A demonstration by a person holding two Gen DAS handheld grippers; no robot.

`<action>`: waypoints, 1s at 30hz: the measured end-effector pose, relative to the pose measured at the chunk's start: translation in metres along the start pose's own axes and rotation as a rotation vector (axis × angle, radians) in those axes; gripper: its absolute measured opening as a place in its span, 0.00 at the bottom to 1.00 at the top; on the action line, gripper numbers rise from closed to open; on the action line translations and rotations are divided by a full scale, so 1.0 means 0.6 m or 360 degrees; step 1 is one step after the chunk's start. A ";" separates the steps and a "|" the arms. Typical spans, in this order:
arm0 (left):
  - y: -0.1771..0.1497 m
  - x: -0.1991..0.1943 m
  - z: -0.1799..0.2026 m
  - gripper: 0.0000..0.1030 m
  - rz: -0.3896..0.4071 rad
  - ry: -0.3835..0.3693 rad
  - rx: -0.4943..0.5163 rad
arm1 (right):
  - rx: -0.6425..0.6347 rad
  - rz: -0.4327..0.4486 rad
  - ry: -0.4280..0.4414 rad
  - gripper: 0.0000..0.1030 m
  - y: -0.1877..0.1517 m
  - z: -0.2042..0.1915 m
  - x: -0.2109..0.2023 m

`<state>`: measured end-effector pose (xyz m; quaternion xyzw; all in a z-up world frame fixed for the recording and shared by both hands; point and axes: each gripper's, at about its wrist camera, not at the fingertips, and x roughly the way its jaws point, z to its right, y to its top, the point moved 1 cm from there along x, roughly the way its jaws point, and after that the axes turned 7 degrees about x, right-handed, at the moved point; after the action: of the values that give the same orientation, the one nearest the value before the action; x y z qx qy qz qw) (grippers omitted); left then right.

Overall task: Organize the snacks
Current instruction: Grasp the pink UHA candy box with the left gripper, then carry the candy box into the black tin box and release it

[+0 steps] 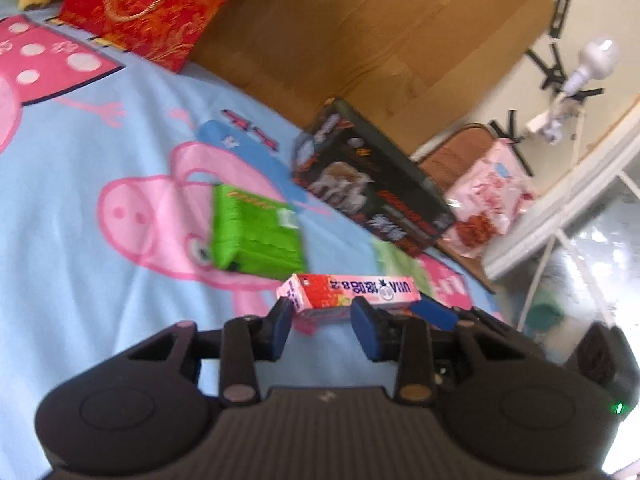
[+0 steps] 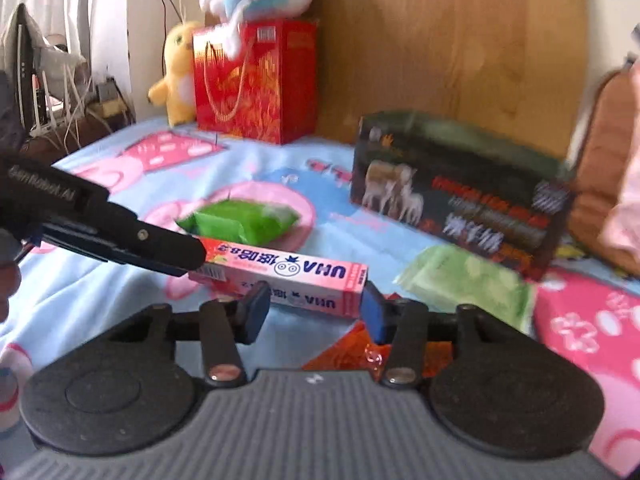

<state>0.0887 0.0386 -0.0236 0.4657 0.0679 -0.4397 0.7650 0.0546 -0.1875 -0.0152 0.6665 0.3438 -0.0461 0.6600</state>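
A pink UHA candy box (image 1: 348,294) lies on the light-blue cartoon bedspread (image 1: 80,240). My left gripper (image 1: 322,320) is open with the box's left end between its fingertips. In the right wrist view the same pink box (image 2: 288,276) lies between the fingers of my right gripper (image 2: 312,306), which is open around its right end. The left gripper (image 2: 160,248) reaches in from the left onto the box's other end. A green snack packet (image 1: 256,236) lies behind the box and shows in the right wrist view (image 2: 240,222).
A dark gift box (image 2: 460,196) stands at the back right by the wooden headboard (image 2: 440,40). A red gift bag (image 2: 256,80), a yellow plush (image 2: 176,76) and a pink packet (image 1: 484,196) sit further off. A pale-green packet (image 2: 468,284) and an orange wrapper (image 2: 348,352) lie near my right gripper.
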 end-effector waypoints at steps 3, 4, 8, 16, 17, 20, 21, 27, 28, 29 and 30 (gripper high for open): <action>0.027 0.004 0.033 0.31 0.0040 -0.0019 0.0086 | -0.0100 0.0139 -0.0099 0.50 0.004 -0.006 -0.031; 0.045 0.010 0.045 0.31 0.0054 -0.0036 0.0111 | -0.0110 0.0178 -0.0130 0.50 0.010 -0.003 -0.037; 0.128 0.050 0.085 0.31 0.0128 -0.0077 0.0189 | -0.0117 0.0334 -0.0252 0.50 0.059 0.036 -0.038; 0.249 0.194 0.097 0.32 0.0112 -0.0081 0.0128 | -0.0006 0.0367 -0.0420 0.63 0.150 0.145 0.053; 0.252 0.205 0.097 0.34 0.0111 -0.0057 0.0129 | 0.0025 0.0336 -0.0425 0.68 0.150 0.158 0.065; 0.248 0.199 0.088 0.34 0.0124 -0.0065 0.0094 | 0.0114 0.0336 -0.0491 0.72 0.144 0.175 0.076; 0.242 0.187 0.083 0.36 0.0130 -0.0094 0.0085 | 0.0139 0.0352 -0.0487 0.72 0.137 0.178 0.068; 0.158 0.127 0.074 0.37 0.0080 -0.0096 0.0142 | 0.0355 0.0461 -0.0369 0.71 0.071 0.183 -0.020; 0.134 0.121 0.076 0.37 0.0054 -0.0069 0.0174 | 0.0419 0.0443 -0.0351 0.70 0.059 0.186 -0.030; 0.112 0.117 0.080 0.37 0.0038 -0.0030 0.0216 | 0.0494 0.0419 -0.0334 0.69 0.042 0.191 -0.041; 0.094 0.113 0.084 0.37 0.0027 0.0015 0.0258 | 0.0547 0.0396 -0.0318 0.67 0.031 0.194 -0.045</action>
<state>0.1558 -0.0314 0.0067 0.5287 0.0318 -0.4351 0.7281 0.0894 -0.3023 -0.0003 0.7983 0.1792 -0.0880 0.5682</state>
